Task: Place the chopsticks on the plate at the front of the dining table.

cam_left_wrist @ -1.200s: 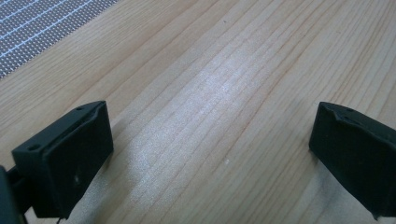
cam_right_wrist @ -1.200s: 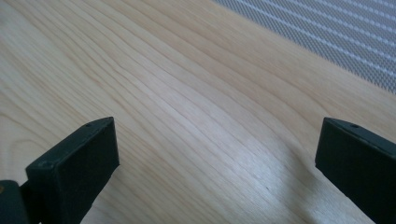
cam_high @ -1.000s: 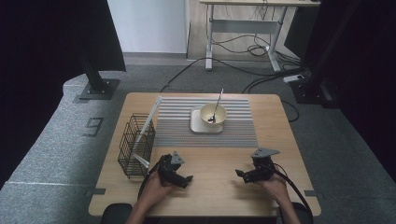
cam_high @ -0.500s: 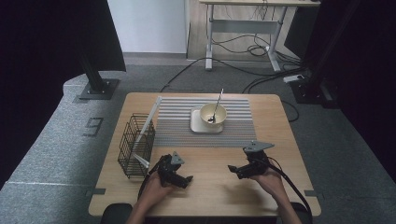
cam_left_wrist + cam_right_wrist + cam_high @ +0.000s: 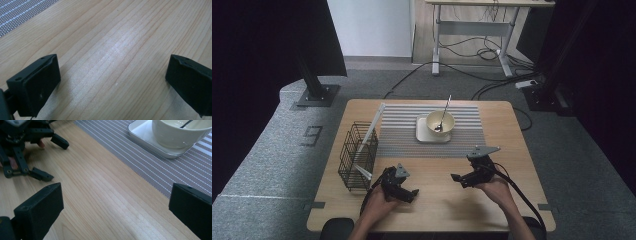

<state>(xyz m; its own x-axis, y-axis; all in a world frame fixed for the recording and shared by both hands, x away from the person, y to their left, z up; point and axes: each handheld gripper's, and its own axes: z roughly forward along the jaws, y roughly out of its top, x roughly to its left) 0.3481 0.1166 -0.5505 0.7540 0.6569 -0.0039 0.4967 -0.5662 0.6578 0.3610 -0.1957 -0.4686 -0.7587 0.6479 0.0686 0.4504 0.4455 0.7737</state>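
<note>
Two hand-held grippers sit low over a wooden table point(image 5: 512, 150), both on the near side of the striped grey placemat point(image 5: 402, 135) that serves as the scene's landmark. The left gripper point(image 5: 411, 192) rests just off the mat's near left corner, its jaws spread wide with bare wood between them, as the left gripper view confirms. The right gripper point(image 5: 458, 180), held off the mat's near right corner, points back toward its partner, jaws likewise set wide and gripping nothing. On the mat's far middle stands a cream bowl point(image 5: 440, 123) on a square white plate point(image 5: 424, 134), with a metal spoon point(image 5: 443, 114) leaning inside the bowl, its handle rising toward the mat's far edge. The right gripper view shows the bowl point(image 5: 180, 135) and plate point(image 5: 145, 132) on the mat point(image 5: 120, 152), with the left gripper point(image 5: 56, 160) farther off, off the mat over the wood. Just beside the mat's left edge stands a black wire rack point(image 5: 357, 157), a pale flat strip point(image 5: 368, 135) leaning in it. Both grippers are well apart from the bowl.
</note>
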